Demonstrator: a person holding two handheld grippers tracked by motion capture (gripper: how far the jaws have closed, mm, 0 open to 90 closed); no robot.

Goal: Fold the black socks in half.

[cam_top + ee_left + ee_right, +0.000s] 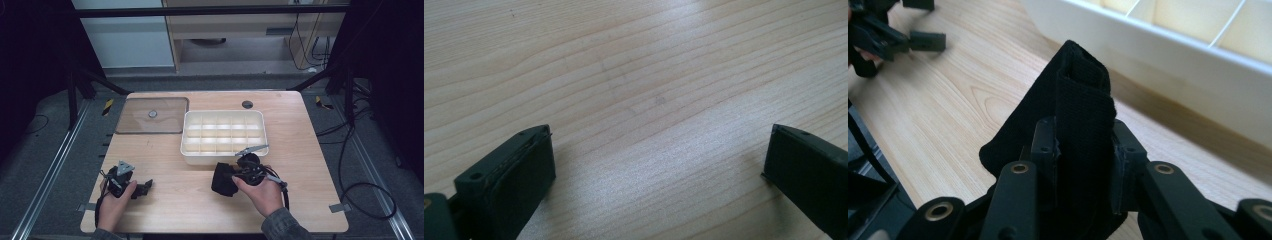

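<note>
right gripper [231, 176]: held in the person's right hand [262, 192] near the front middle of the table [310, 200]; its jaws are clamped on a folded black cloth [222, 181]; in the right gripper view the cloth [1083, 110] rises as a folded band between the two pads, which press on it from both sides, while a loose flap hangs off to one side
black cloth: in that grip, just in front of the white tray [222, 158] and close to its near wall; whether its lower edge touches the wood I cannot tell
left gripper [142, 188]: held in the person's left hand [116, 200] at the front left of the table, well apart from the cloth; in the left gripper view its jaws stand wide apart over bare wood [634, 90] with nothing between them
white tray: sits at the middle of the table, split into many small compartments; the right gripper view shows its near wall [1168, 65] and some of its dividers
clear lid [152, 116]: lies flat at the back left of the table, just beside the tray's left side
</note>
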